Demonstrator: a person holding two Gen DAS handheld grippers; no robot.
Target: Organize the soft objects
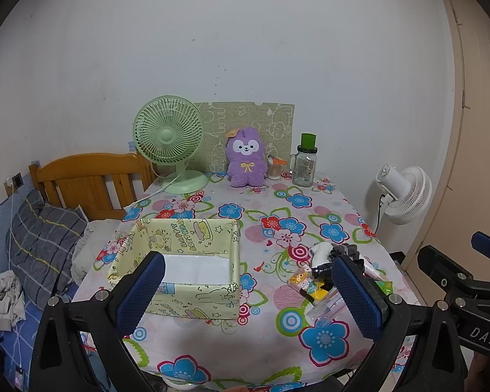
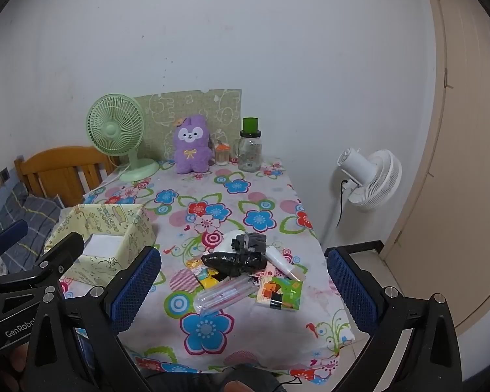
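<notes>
Left wrist view: the left gripper hangs over the near edge of the table, fingers spread wide with nothing between them. Its left finger stands in front of the yellow box, which sits open-topped on the near left of the flowered cloth, with only its white floor showing. Right of the box, partly behind the right finger, lies a pile of small soft things: something white and grey at its far side, a black bag, bright packets and a clear pouch nearer. At the far edge stand a green fan, a purple plush and a jar with a green lid. The right gripper's frame shows at the right border. A bed lies left of the table, a white fan right of it.

Right wrist view: the right gripper is also wide open and empty, above the near table edge. The pile lies between its fingers but farther off, untouched: a grey cloth on a white piece, a black bag just nearer, a white tube to the right, a clear pouch and a green-orange packet nearest. The box sits to the left, apart from the pile, with the left gripper's frame in front of it. The plush stands at the far edge.
</notes>
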